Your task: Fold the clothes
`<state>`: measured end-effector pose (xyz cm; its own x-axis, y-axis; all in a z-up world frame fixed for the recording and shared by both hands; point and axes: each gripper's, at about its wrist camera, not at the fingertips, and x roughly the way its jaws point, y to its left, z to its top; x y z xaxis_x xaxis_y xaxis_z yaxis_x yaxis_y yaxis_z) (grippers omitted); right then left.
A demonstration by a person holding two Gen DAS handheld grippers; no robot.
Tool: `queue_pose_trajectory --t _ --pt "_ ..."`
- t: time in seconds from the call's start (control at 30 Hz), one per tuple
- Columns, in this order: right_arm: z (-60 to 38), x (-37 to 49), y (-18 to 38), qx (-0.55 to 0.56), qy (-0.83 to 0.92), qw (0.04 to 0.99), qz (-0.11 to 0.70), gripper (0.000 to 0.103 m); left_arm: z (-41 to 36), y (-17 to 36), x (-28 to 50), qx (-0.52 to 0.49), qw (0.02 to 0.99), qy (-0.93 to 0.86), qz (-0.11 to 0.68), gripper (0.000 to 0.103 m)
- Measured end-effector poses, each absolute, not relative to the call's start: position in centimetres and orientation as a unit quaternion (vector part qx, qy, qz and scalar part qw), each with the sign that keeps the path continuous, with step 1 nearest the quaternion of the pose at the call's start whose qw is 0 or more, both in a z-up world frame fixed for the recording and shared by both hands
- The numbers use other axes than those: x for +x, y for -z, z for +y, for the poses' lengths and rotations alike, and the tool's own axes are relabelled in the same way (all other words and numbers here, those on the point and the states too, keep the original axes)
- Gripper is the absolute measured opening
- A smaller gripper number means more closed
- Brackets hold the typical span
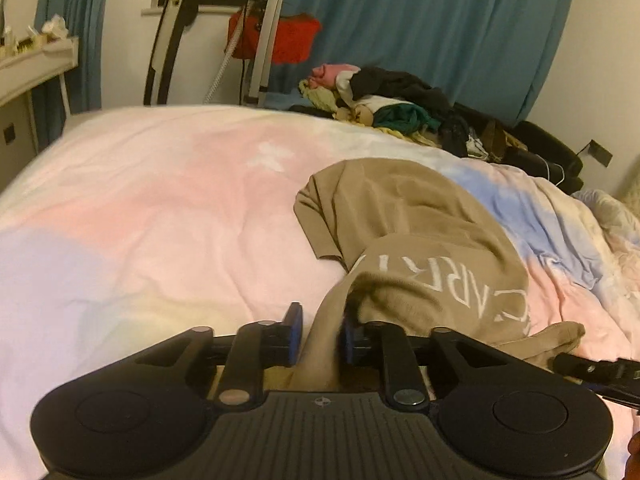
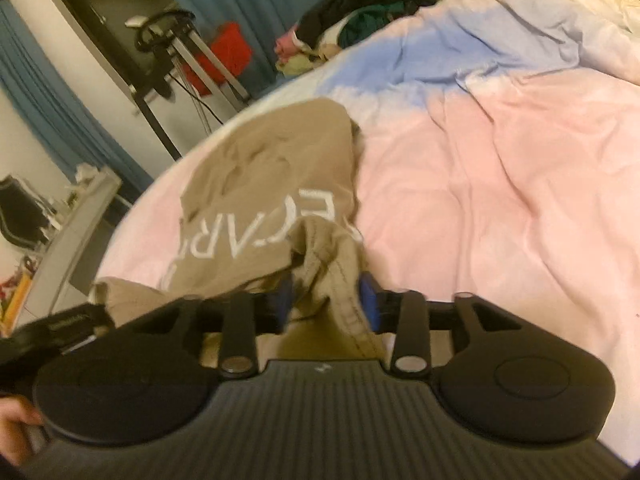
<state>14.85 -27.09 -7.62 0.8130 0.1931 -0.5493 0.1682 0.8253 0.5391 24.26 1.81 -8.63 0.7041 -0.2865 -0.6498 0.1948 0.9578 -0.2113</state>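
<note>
Currently a tan cotton shirt with white printed lettering (image 1: 404,240) lies crumpled on a bed covered by a pastel pink, blue and cream duvet (image 1: 160,208). A fold of its cloth runs between the slightly parted jaws of the left gripper (image 1: 320,336); the right gripper (image 2: 326,300) stands spread wider around a stitched hem. At one o'clock beyond the shirt sits a heap of mixed dark and pale clothes (image 1: 384,100), before a teal curtain (image 1: 440,20).
</note>
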Motion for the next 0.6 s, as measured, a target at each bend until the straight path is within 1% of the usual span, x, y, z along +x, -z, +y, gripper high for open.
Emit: queue_pose_trajectory --t 0.03,0.07,0.1,0.13,0.2,0.23,0.27,0.3,0.33,0.47,0.6 --pt "-27.2 14.9 7.8 0.304 -0.004 0.904 0.301 0.073 2.1 8.7 24.3 -0.068 0.920 0.131 0.362 0.035" --pt "-27.1 14.5 7.5 0.306 -0.004 0.908 0.286 0.079 2.4 8.6 24.2 -0.070 0.921 0.130 0.359 0.043" --pt "-27.0 14.1 7.2 0.308 -0.003 0.912 0.271 0.082 2.5 8.4 24.1 -0.070 0.923 0.128 0.355 0.048" --pt "-26.7 13.8 6.8 0.297 0.002 0.919 0.259 0.081 2.6 8.0 23.8 -0.065 0.926 0.126 0.349 0.055" --pt "-26.1 13.4 6.3 0.263 0.017 0.932 0.247 0.081 2.5 6.9 22.7 -0.046 0.933 0.123 0.334 0.061" --pt "-25.7 13.2 6.1 0.245 0.026 0.939 0.242 0.081 2.2 6.2 21.9 -0.032 0.938 0.122 0.324 0.067" --pt "-25.7 13.3 6.0 0.235 0.034 0.941 0.243 0.081 2.1 5.6 21.0 -0.019 0.942 0.119 0.314 0.076" --pt "-25.7 13.4 6.0 0.225 0.041 0.942 0.245 0.081 1.9 5.0 20.1 -0.004 0.946 0.117 0.303 0.079" --pt "-25.8 13.5 6.1 0.227 0.043 0.941 0.249 0.081 1.6 4.6 19.1 0.013 0.949 0.116 0.292 0.082" --pt "-25.9 13.6 6.6 0.239 0.043 0.933 0.266 0.081 0.0 4.0 15.5 0.089 0.952 0.116 0.270 0.085" --pt "-25.3 13.2 6.5 0.233 0.033 0.936 0.263 0.081 -3.5 6.2 14.2 0.204 0.935 0.136 0.255 0.089"
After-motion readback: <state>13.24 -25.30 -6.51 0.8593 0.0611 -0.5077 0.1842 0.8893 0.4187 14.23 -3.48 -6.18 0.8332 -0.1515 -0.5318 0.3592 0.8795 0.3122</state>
